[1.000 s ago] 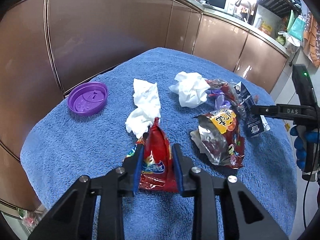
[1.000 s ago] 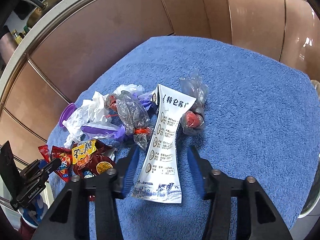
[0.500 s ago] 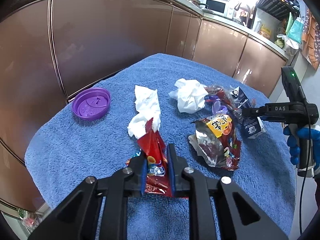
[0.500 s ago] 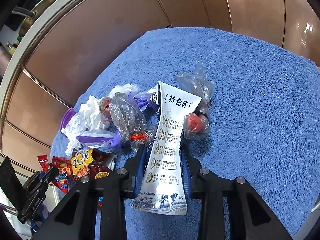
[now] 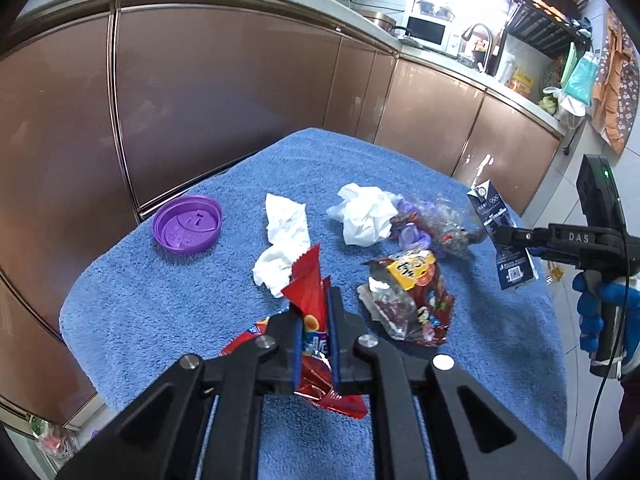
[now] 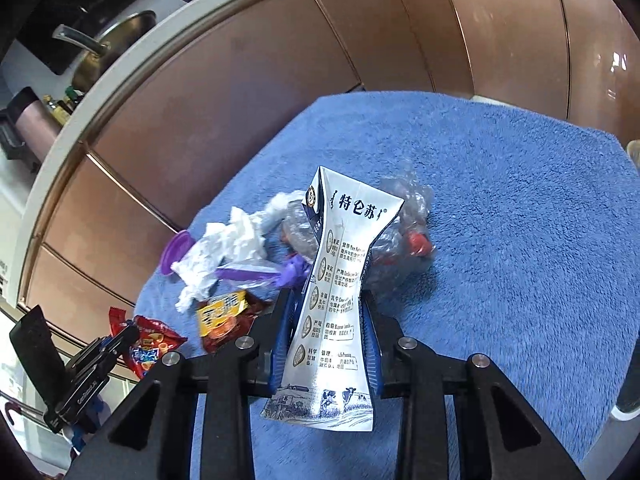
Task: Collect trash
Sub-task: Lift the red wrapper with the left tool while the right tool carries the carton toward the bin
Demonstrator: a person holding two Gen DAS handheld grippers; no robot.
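My left gripper (image 5: 314, 308) is shut on a red snack wrapper (image 5: 308, 292) and holds it lifted above the blue towel (image 5: 192, 304). My right gripper (image 6: 326, 304) is shut on a squashed white milk carton (image 6: 340, 292) and holds it off the towel; the carton also shows in the left wrist view (image 5: 502, 236). On the towel lie two crumpled white tissues (image 5: 286, 236) (image 5: 364, 214), a torn foil snack bag (image 5: 408, 300), clear plastic wrap with purple bits (image 5: 432, 226) and a purple lid (image 5: 187, 224).
The towel covers a small round table (image 6: 520, 240) in front of copper-coloured kitchen cabinets (image 5: 220, 92). A worktop with a microwave (image 5: 426, 32) and clutter runs behind. The floor drops away past the table's right edge.
Both grippers closed on their items, the left on the red wrapper and the right on the milk carton, and both lifted them up off the towel.
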